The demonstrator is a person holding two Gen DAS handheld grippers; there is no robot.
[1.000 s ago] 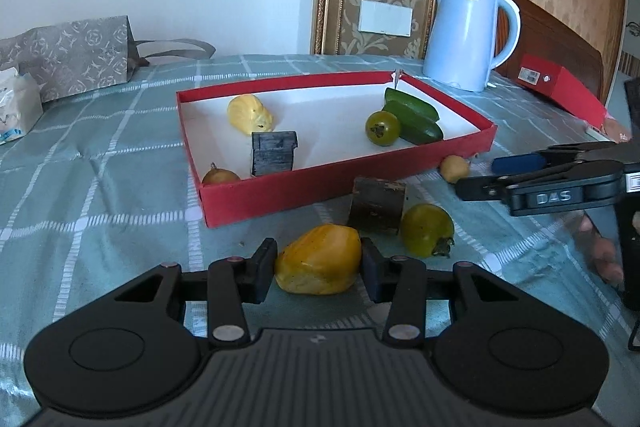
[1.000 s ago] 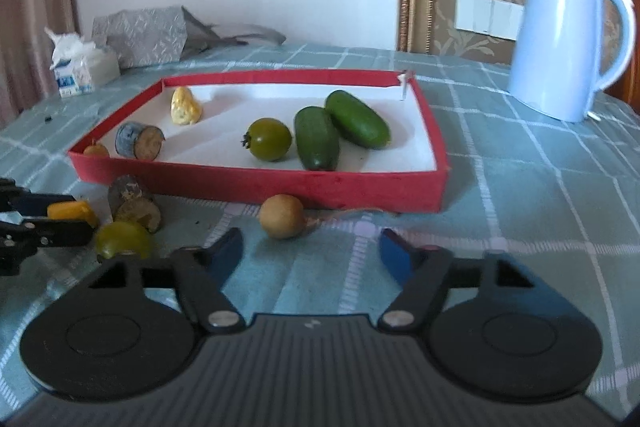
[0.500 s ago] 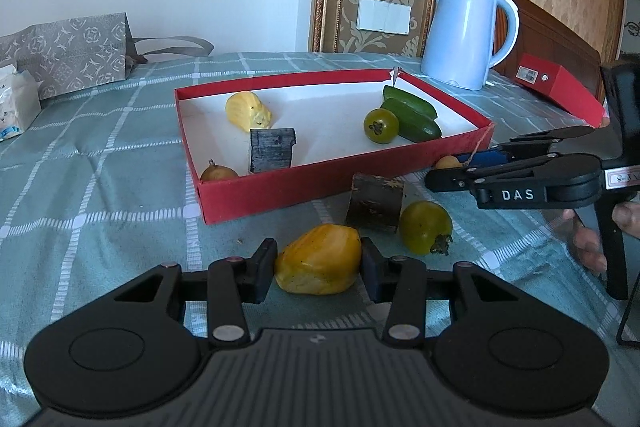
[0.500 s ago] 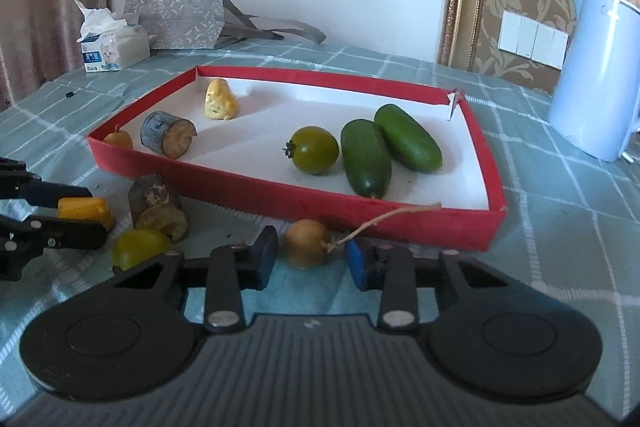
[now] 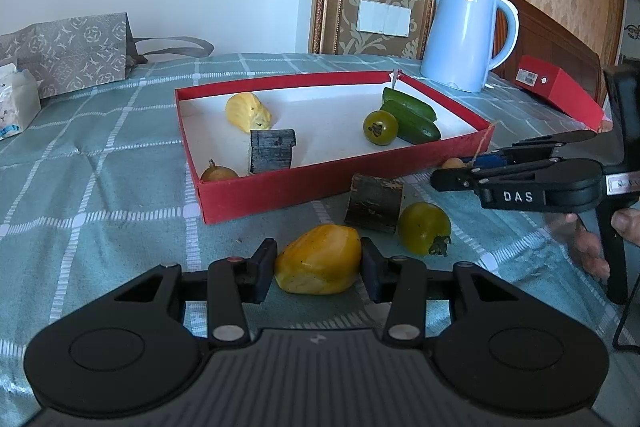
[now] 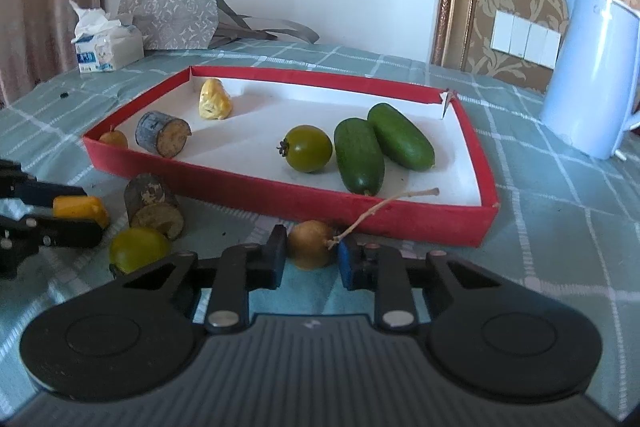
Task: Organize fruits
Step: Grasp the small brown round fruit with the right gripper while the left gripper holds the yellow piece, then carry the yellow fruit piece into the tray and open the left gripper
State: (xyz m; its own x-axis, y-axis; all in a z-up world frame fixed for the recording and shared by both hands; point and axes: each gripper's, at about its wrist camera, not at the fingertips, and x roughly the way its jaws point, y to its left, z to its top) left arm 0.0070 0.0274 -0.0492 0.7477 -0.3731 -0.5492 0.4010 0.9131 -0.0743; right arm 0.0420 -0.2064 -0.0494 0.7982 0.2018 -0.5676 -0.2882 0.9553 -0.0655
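My left gripper [image 5: 318,269] is shut on a yellow fruit [image 5: 318,261], held just above the green checked cloth in front of the red tray [image 5: 264,193]. My right gripper [image 6: 310,257] is shut on a small brown round fruit [image 6: 310,243] with a long stem, just in front of the tray's near wall [image 6: 360,211]. In the tray lie two green cucumbers [image 6: 380,147], a green tomato [image 6: 308,149], a yellow fruit [image 6: 214,103], a grey log piece [image 6: 160,133] and a small brown fruit [image 6: 113,139].
On the cloth in front of the tray lie a log piece [image 5: 374,203] and a yellow-green tomato [image 5: 424,227]. A light blue kettle [image 5: 466,35] stands behind the tray, with a red box [image 5: 560,91] to its right. A patterned bag [image 6: 172,19] and a tissue pack [image 6: 106,45] sit at the far left.
My right gripper moved forward and shut on the small brown fruit, then lifted it slightly. My left gripper has kept hold of the yellow fruit.
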